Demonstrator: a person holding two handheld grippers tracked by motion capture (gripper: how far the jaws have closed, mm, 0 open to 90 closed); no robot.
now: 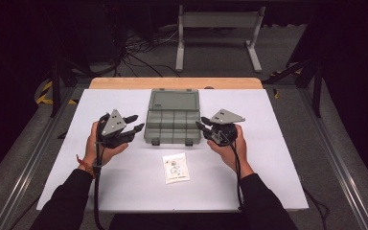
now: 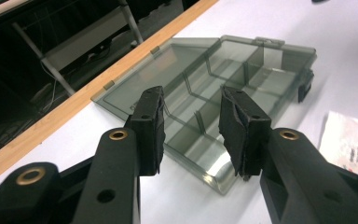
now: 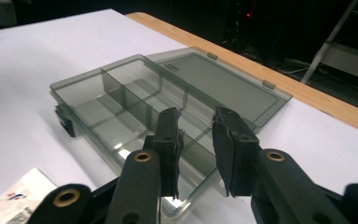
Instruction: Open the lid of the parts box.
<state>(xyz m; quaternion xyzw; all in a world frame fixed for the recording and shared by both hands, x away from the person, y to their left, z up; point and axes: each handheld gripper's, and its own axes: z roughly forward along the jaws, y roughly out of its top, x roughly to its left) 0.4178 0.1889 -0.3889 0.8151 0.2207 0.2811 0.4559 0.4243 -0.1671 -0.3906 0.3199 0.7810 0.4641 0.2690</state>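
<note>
Packet (image 1: 175, 168): one small white printed packet is being left flat just in front of the box, between the two hands, probably so that it is being kept within reach for filling the box.
Left gripper (image 1: 133, 123): it is being held just left of the box, jaws pointing at the box's left front corner; the jaws are standing released, with nothing pinched between the pads, as the left gripper view is showing.
Right gripper (image 1: 202, 125): it is being held just right of the box, at its right front corner; the jaws are standing apart and nothing is being grasped.
Box (image 1: 173, 122): one grey see-through box is lying open at the middle of the table (image 1: 278, 158), so that the compartments are being exposed from above.
Compartments: about eight are being counted, none seen filled.
Lid (image 1: 174, 100): one lid is being laid flat behind the box, hinged at the far edge.
Latches: two dark latches are being shown on the box's front edge.
</note>
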